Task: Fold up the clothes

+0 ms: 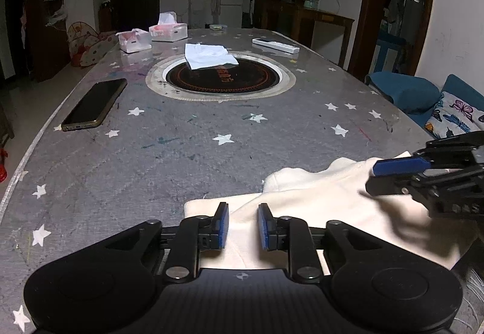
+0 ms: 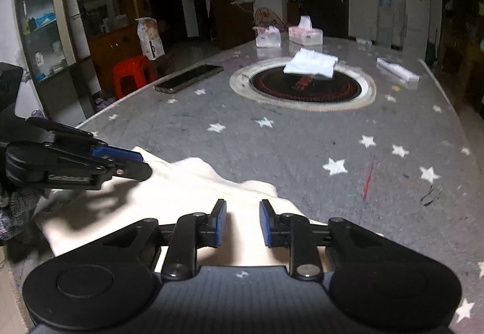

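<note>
So the cream garment [image 1: 317,203] is lying bunched up at the near edge of the table [image 1: 181,152], way closer to the camera than the round hotplate [image 1: 220,78] sunk in the middle of the tabletop. The left gripper [image 1: 242,223] is hanging right over the garment's near left part with its blue pads [image 1: 223,225] standing a little apart, cloth showing in the gap below them but nothing pinched as far as I can see. The right gripper [image 2: 242,223] is doing the same over the garment's right part, jaws slightly spread, pads not pressing on the fabric. From the left wrist view you can also see the right gripper [image 1: 393,173] coming in from the side above the cloth and throwing a shadow on it. Everything else is sitting past the garment: a phone [image 1: 93,105] is lying left of the hotplate, a white cloth [image 1: 208,55] is partly lying on the hotplate's far rim, two tissue boxes [image 1: 168,29] are sitting beyond the hotplate to the left, and a white remote [image 1: 275,45] is beyond it to the right. Grey star-patterned cover all over the table
</note>
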`<state>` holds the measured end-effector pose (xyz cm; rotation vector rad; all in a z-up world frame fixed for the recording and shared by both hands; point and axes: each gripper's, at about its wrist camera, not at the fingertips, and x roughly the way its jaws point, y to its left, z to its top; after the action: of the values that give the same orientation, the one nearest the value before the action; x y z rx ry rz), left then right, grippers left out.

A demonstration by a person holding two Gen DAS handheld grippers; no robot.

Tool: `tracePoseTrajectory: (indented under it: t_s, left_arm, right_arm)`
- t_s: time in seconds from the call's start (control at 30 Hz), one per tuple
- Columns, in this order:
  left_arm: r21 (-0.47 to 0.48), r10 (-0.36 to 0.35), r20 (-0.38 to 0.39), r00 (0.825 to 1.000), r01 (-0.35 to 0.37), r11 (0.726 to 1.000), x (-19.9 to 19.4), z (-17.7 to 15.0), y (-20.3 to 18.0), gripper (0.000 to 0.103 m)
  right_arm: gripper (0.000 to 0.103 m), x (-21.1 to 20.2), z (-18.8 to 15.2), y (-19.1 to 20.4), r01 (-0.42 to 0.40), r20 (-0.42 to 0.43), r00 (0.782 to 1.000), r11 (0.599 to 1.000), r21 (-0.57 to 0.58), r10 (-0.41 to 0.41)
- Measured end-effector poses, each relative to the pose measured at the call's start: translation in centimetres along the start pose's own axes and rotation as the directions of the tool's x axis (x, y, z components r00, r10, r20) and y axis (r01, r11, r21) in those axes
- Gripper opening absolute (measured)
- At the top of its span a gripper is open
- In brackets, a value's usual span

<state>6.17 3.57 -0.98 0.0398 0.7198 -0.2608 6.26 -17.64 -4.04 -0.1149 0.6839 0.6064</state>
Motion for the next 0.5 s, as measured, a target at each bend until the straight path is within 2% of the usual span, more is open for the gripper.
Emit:
tracePoseTrajectory:
  t_s: [0.17, 0.27, 0.5]
  left_arm:
    - [0.017, 0.010, 0.014, 1.000, -0.011, 1.000, -0.8, -0.3, -0.4, 0.031]
    - [0.034, 0.015, 0.037, 0.999, -0.016, 0.999, -1.9, -0.8, -0.9, 0.038]
    - [0.079, 0.028, 0.078, 0.997, -0.034, 0.996, -4.9, -3.4, -2.1, 0.040]
  right_arm:
    - [0.032, -1.6, -0.2, 2.7, -0.060, 0.012, 0.998, 0.996, -0.062, 0.061]
    - [0.037, -2.4, -0.9, 4.9, -0.091, 0.011, 0.996, 0.989, -0.120, 0.093]
    - [0.038, -3.0, -3.1, 8.2, -0.076, 0.012, 0.997, 0.974, -0.212, 0.080]
